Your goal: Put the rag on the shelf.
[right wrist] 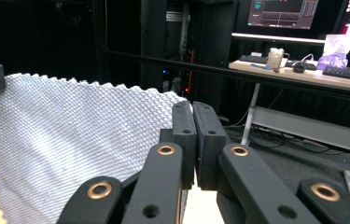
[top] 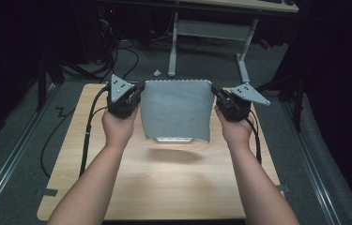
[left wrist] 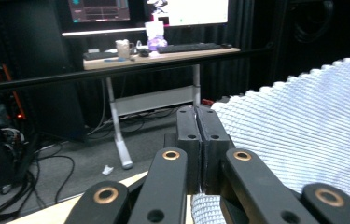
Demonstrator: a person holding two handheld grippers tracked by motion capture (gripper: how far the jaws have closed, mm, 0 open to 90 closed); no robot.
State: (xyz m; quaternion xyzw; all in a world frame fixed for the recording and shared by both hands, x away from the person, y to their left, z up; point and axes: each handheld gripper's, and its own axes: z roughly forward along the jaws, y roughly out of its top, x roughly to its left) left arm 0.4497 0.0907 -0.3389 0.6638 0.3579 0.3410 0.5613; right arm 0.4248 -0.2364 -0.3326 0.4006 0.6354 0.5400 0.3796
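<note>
The grey cloth (top: 177, 108) hangs stretched above the wooden table (top: 164, 187), our left gripper (top: 138, 92) and right gripper (top: 215, 92) each pinching a far corner; we judge uneven pull could slip one corner free

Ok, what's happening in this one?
A person is holding up a grey textured cloth above a wooden table, one handheld claw on each upper corner. The left claw is shut on the cloth's left corner and the right claw on its right corner, so the cloth hangs spread between them. Its lower edge is off the table, with a shadow beneath it.
</note>
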